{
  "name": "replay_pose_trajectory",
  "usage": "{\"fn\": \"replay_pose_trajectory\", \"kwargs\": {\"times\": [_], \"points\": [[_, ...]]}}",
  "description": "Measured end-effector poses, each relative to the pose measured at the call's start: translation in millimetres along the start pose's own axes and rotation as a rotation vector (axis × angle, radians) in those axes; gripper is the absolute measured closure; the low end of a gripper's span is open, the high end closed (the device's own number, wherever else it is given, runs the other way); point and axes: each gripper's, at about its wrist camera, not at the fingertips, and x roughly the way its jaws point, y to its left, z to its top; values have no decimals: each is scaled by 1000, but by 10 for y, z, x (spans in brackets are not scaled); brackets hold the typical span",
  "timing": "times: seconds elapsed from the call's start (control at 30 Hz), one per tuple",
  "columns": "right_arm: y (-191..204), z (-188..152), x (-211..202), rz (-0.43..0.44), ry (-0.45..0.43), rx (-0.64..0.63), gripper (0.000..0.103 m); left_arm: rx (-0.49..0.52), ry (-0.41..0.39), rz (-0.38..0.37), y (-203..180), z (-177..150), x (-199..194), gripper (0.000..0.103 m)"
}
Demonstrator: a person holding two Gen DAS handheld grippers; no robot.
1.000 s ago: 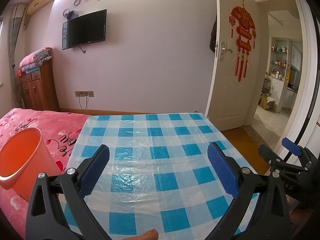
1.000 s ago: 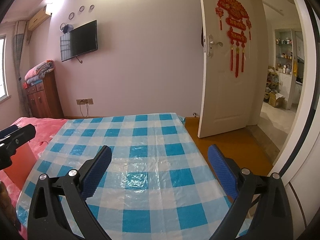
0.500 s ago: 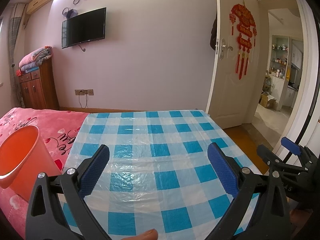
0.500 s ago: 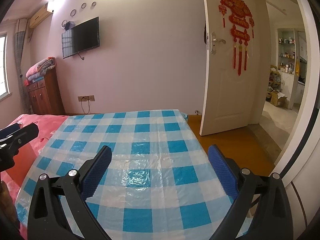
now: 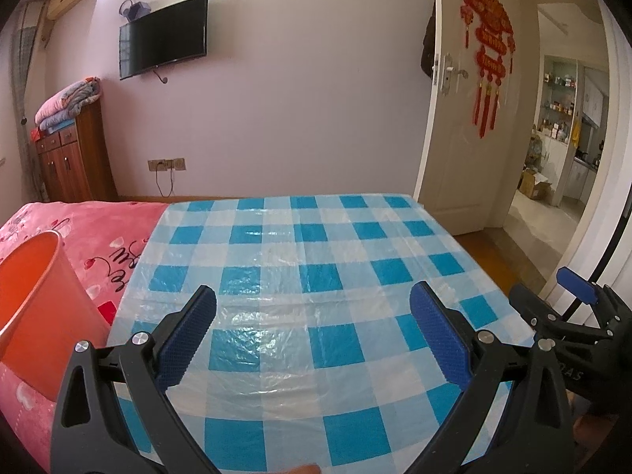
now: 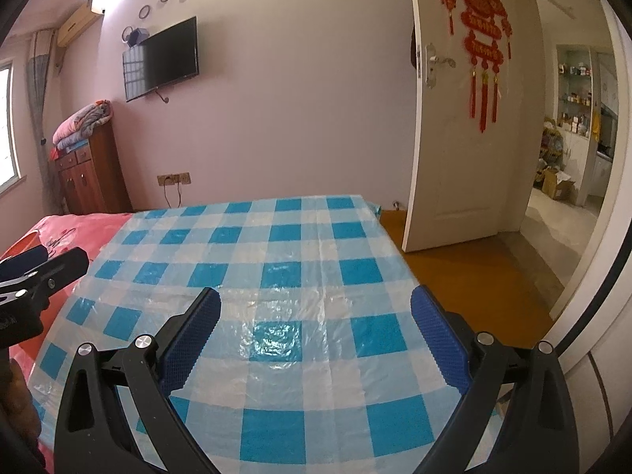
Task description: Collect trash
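Observation:
An orange plastic bin [image 5: 37, 308] stands on the pink bedspread at the left of the left wrist view. My left gripper [image 5: 314, 320] is open and empty above the blue-and-white checked plastic sheet [image 5: 300, 260]. My right gripper [image 6: 316, 324] is open and empty over the same sheet [image 6: 284, 260]. Each gripper shows at the edge of the other's view: the right one [image 5: 572, 316], the left one [image 6: 35, 276]. No trash shows on the sheet in either view.
The pink bedspread [image 5: 102, 233] lies left of the sheet. A wooden cabinet [image 5: 75, 162] with folded blankets stands at the far left wall under a wall TV [image 5: 164, 37]. An open door [image 6: 458, 118] and doorway are on the right, with wooden floor [image 6: 466, 276] beside the bed.
Both views have drifted slightly, the left tilting up a little and the right shifting rightward. Both grippers stay open and empty.

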Motion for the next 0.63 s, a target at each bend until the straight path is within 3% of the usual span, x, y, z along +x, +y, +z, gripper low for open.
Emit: {"fn": "replay_pose_trajectory", "kwargs": {"times": [0.1, 0.23, 0.43, 0.63], "points": [[1, -48, 150, 10, 34, -2, 7, -6, 25, -9, 15, -51, 134, 4], [-1, -127, 422, 27, 106, 7, 7, -12, 114, 1, 18, -175, 462, 4], [44, -262, 965, 36, 268, -6, 7, -31, 285, 68, 58, -408, 1067, 4], [115, -394, 1416, 51, 396, -23, 7, -39, 371, 115, 95, -527, 1420, 4]]}}
